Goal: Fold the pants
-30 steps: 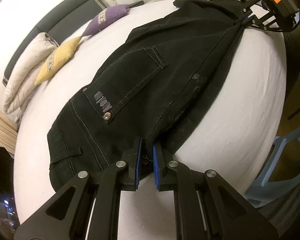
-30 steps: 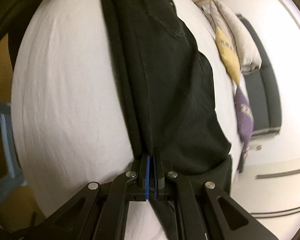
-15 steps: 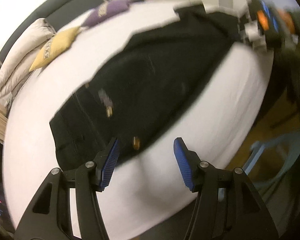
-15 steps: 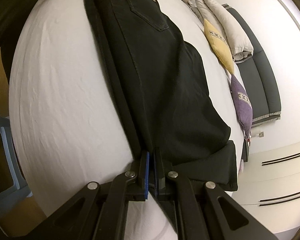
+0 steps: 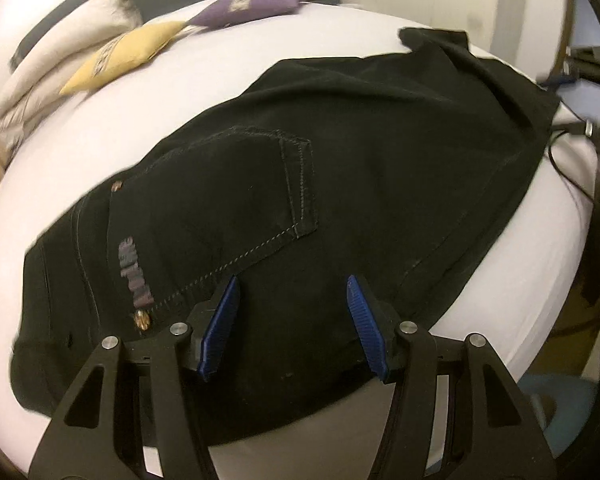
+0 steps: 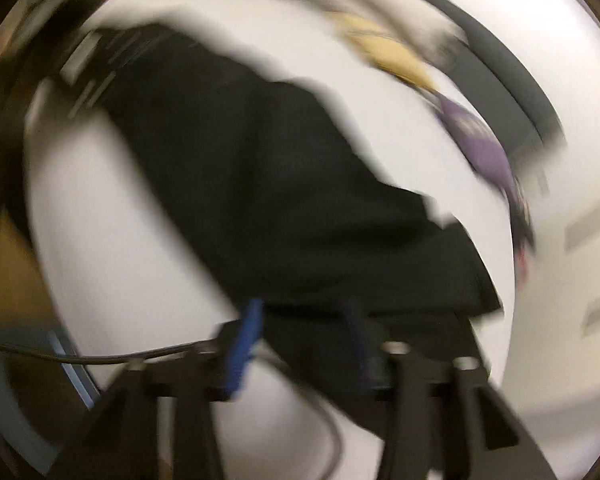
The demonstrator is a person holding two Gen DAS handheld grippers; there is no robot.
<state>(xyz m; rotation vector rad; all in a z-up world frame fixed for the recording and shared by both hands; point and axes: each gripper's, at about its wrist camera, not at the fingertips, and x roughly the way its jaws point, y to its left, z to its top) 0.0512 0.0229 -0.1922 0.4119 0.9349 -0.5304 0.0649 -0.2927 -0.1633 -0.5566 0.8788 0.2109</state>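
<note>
the black pants (image 5: 340, 184) lie folded lengthwise on the bed (image 5: 80, 152); left gripper (image 5: 294, 322) fingers open and empty, right gripper (image 6: 300, 344) fingers opening, empty. crosswise folds seem left.

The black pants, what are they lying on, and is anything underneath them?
The black pants lie flat on the white bed sheet, which shows all around them. Whatever is directly beneath the fabric is covered, so nothing else can be confirmed there.

Black pants (image 5: 340, 184) with pale contrast stitching and a purplish logo patch lie on a white bed (image 5: 220, 80). A yellow cushion (image 5: 128, 56) and a purple cushion (image 5: 252, 4) both carry patterned bands. Each black hand-held gripper has blue ribbed pads (image 5: 220, 328).
</note>
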